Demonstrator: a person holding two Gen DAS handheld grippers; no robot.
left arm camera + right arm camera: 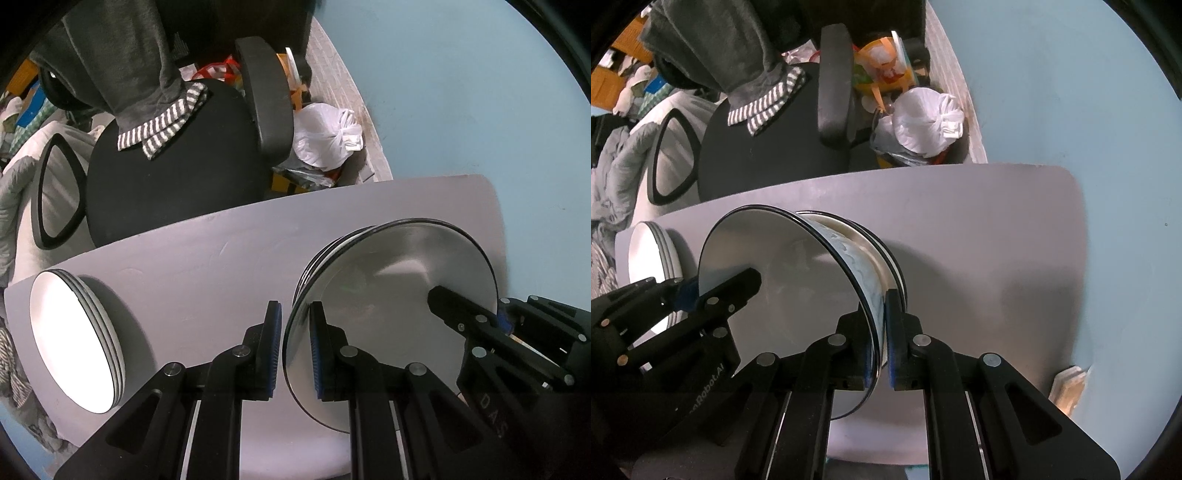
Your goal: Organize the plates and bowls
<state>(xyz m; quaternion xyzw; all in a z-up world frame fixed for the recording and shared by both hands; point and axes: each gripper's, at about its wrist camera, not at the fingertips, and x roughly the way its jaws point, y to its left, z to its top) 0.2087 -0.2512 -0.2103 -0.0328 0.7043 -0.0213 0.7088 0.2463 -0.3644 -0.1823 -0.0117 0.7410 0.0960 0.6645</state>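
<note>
The top bowl [783, 273] was pinched at opposite rims by your left gripper [295, 347] and right gripper [881, 339], above its stack [886, 254].

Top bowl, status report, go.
Both grippers, left and right, shut on the top bowl's opposite rims. Bowl above its stack. Second stack of plates to the left, clear. Nothing obstructing.

Background is kind of a mess. Black office chair [162, 162] sits at 11 o'clock past the white table [207, 258], grey garment with striped cuffs [162, 127] draped onto its seat. A knotted white plastic bag [327, 138] lies at 12 o'clock against the pale blue wall [461, 92]. Rumpled grey bedding [617, 184] at 9 o'clock.
</note>
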